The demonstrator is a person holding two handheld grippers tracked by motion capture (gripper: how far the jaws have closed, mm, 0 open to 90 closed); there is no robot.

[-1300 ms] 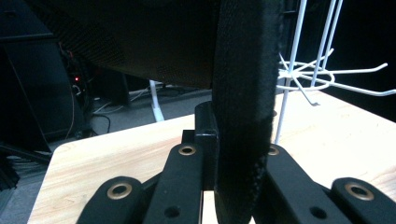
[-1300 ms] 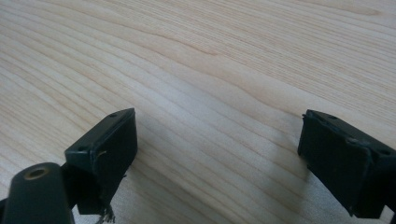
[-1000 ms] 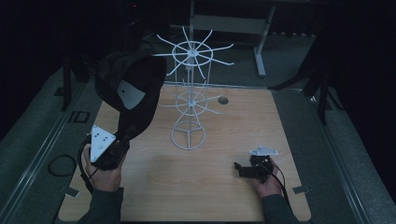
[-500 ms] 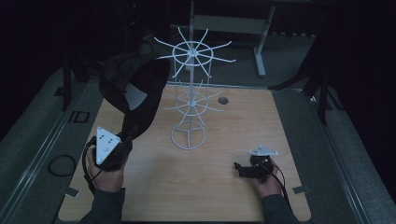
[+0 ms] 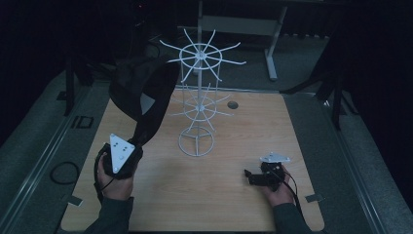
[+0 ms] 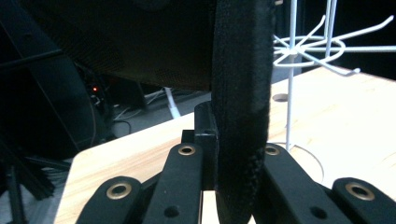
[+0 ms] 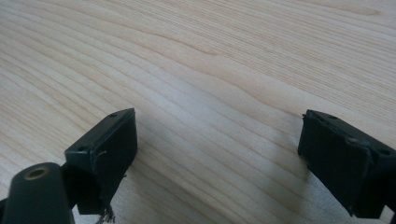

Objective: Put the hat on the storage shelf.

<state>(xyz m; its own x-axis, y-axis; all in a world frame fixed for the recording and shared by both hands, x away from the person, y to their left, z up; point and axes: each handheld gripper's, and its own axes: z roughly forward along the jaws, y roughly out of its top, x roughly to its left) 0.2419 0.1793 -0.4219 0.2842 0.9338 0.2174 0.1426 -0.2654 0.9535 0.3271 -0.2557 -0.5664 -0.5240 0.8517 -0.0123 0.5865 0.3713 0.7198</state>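
Note:
A black cap point(image 5: 141, 87) hangs in the air left of a white wire rack point(image 5: 197, 105) with radiating hooks that stands mid-table. My left gripper point(image 5: 138, 140) is below the cap, shut on its brim. In the left gripper view the thick black brim point(image 6: 243, 93) stands edge-on between the jaws of the left gripper point(image 6: 233, 156), and the rack point(image 6: 308, 46) is at the right. My right gripper point(image 5: 249, 176) rests low over the wooden table point(image 5: 253, 126) at the front right, open. Between the wide-apart jaws of the right gripper point(image 7: 217, 144) there is bare wood point(image 7: 210, 56).
A round cable hole point(image 5: 233, 105) lies in the table behind the rack. A metal desk frame point(image 5: 238, 24) stands beyond the far edge. Grey floor borders both sides, with a cable loop point(image 5: 63, 171) at the left.
My left gripper has shifted a little to the right with the cap, bringing it closer to the rack. The right gripper has not moved.

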